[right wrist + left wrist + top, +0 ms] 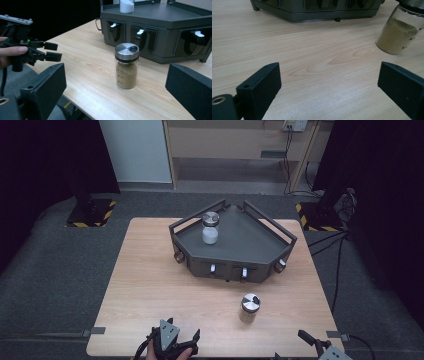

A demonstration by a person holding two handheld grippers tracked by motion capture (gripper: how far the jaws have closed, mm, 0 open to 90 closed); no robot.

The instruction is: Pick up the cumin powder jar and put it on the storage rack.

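Spice jar [249, 307] of tan powder stands upright on the worktop [150, 285], near its right front edge.
It stands apart from the dark grey rack [232, 245] farther back, whose tray holds a second jar [210, 227] of white powder at its far left. Left claw [175, 338] sits at the near edge, jaws spread and empty. Right claw [115, 92] at the near right corner faces the tan jar, jaws spread wide, touching nothing.
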